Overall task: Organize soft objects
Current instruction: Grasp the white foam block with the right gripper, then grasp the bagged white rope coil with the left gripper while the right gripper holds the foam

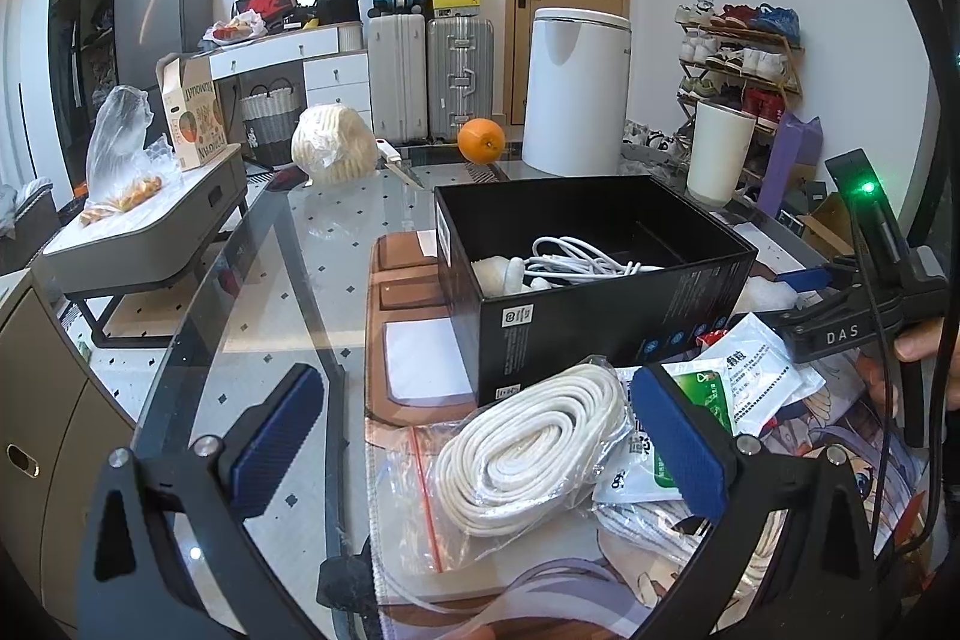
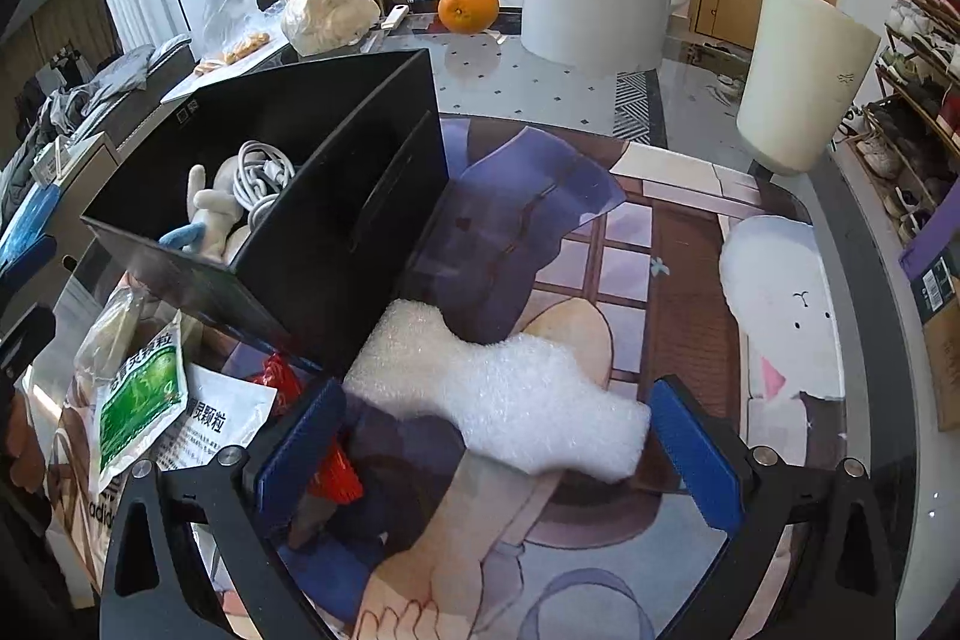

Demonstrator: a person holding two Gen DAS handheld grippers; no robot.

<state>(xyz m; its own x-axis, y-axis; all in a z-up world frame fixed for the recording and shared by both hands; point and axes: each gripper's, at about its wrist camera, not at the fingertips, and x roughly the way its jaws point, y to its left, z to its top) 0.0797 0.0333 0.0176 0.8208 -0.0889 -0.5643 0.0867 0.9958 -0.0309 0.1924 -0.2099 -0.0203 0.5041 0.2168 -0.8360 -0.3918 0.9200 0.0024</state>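
Both hand-held grippers spread over the tabletop (image 2: 780,196).
Left (image 1: 480,436) straddles rope (image 1: 528,448); right (image 2: 498,436) straddles foam (image 2: 510,388) beside box (image 2: 336,244).

Left claw (image 1: 474,445) and right claw (image 2: 495,451) both gape wide.

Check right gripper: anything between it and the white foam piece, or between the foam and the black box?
Nothing visible blocks either. The right gripper is open with the white foam piece lying between its fingers on the mat. The black box stands just behind the foam, open-topped; only its near wall must be cleared.
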